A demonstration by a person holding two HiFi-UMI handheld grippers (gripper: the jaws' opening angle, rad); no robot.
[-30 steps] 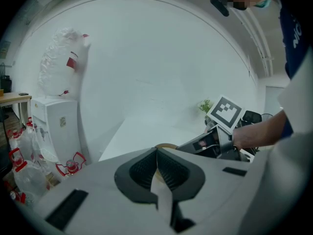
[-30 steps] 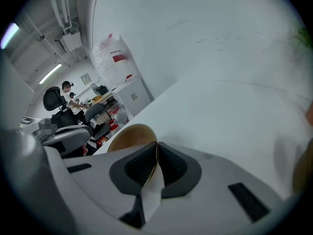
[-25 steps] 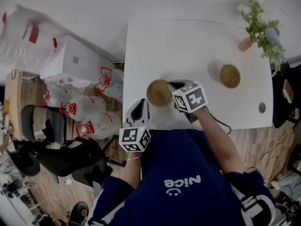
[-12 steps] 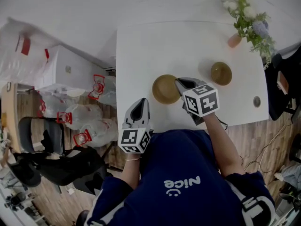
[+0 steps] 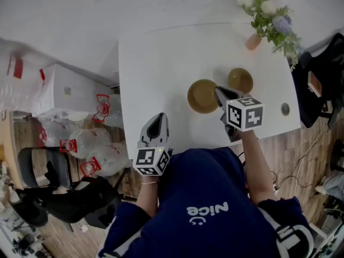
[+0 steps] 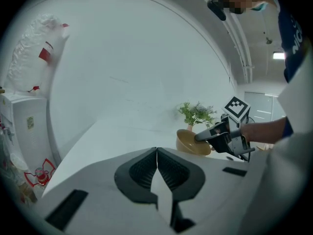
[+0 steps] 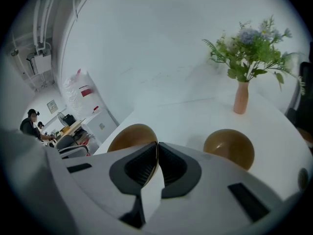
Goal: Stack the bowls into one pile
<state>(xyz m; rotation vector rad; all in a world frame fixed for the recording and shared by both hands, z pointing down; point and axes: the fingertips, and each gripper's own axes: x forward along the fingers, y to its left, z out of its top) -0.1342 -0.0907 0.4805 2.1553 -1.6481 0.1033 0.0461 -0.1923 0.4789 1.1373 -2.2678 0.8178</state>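
Note:
Two brown bowls are on or over the white table [image 5: 161,63]. My right gripper [image 5: 219,94] is shut on the rim of the larger bowl [image 5: 202,96], holding it just left of the smaller bowl [image 5: 239,80]. From the right gripper view the held bowl [image 7: 131,136] shows behind the jaws and the other bowl [image 7: 230,147] sits to the right. In the left gripper view the held bowl [image 6: 193,142] hangs from the right gripper [image 6: 201,137]. My left gripper [image 5: 156,127] hovers at the table's near edge, shut with nothing in it.
A pink vase of flowers [image 5: 266,20] stands at the table's far right corner, also in the right gripper view as the vase [image 7: 240,96]. A small round disc [image 5: 285,109] lies near the right edge. White cabinet and bags [image 5: 64,106] stand left of the table.
My right gripper has carried the larger bowl to the right, closer to the smaller bowl. The left gripper has stayed at the near edge.

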